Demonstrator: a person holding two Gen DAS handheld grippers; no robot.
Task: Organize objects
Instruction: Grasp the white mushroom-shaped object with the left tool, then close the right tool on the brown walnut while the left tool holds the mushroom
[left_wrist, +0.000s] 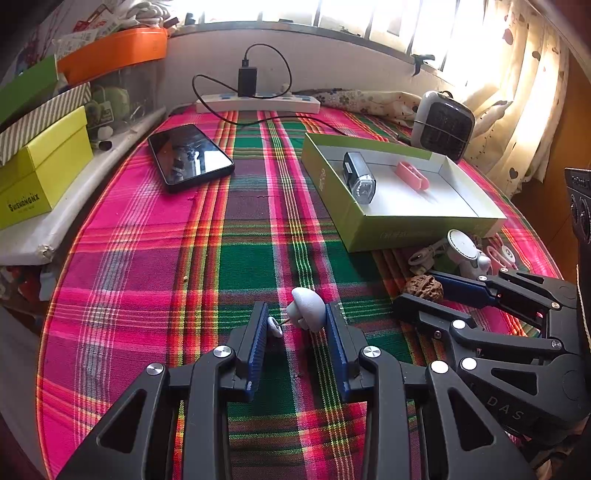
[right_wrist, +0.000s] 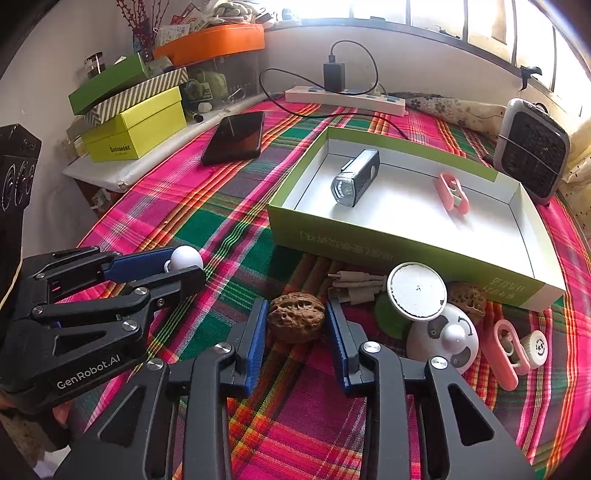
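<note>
A woven plaid cloth (right_wrist: 229, 229) lies under a rough, wrinkled walnut (right_wrist: 296, 320), a glossy black phone (right_wrist: 234, 138) and a matt cardboard box (right_wrist: 406, 247).

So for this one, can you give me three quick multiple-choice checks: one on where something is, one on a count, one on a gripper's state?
1. Where does the lamp lie?
A. in the open green box
B. on the phone
C. on the yellow box

2. How many things lie in the green box?
A. one
B. two
C. four

3. The right gripper is:
A. open, with nothing between its fingers
B. shut on the walnut
C. shut on the phone

Answers:
1 A, the lamp rests on the box's white floor.
2 B, only the lamp and a pink clip are inside.
3 B, both blue pads sit against the walnut's sides.
</note>
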